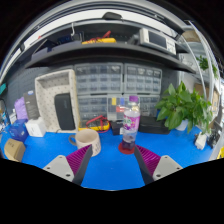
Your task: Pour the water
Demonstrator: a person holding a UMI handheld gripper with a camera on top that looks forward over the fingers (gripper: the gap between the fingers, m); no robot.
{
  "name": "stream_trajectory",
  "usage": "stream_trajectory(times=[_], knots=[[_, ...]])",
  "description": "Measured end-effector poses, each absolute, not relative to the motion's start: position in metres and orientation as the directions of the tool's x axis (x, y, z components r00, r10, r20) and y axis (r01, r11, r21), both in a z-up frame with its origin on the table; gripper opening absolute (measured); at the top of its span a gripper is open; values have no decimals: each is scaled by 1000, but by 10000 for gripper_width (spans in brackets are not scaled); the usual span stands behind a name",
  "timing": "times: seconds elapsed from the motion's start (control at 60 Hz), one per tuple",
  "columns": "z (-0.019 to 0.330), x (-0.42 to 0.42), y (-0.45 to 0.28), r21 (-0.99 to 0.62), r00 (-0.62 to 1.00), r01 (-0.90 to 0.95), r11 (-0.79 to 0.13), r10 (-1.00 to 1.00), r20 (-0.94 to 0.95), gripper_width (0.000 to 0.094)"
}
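Observation:
A clear bottle [129, 123] with a pink label and pale cap stands upright on a small red coaster [127, 148] on the blue table [110, 168], just ahead of my right finger. A beige cup [88, 139] sits ahead of my left finger. My gripper [112, 160] is open, its pink-padded fingers [80, 161] spread wide, with only bare blue tabletop between them. It holds nothing.
A green potted plant [185, 107] stands to the right. A tall beige appliance [58, 100] and a grey drawer cabinet [120, 92] line the back. Small jars and a blue object [16, 131] crowd the left side, with a shelf [110, 45] above.

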State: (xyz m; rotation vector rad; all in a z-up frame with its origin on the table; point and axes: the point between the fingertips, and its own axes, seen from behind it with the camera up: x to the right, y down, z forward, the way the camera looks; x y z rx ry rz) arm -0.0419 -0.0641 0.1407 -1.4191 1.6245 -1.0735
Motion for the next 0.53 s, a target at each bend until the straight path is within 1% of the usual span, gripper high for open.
stream_trajectory(times=[0.15, 0.233, 0.417, 0.533], knots=[[199, -72, -25, -933, -116, -357, 44, -993, -2, 869], [224, -86, -6, -939, -98, -341, 27, -995, 7, 863], [259, -107, 31, -943, -48, -332, 2, -999, 15, 862], [270, -117, 47, -943, -21, -333, 5, -1000, 2, 859]])
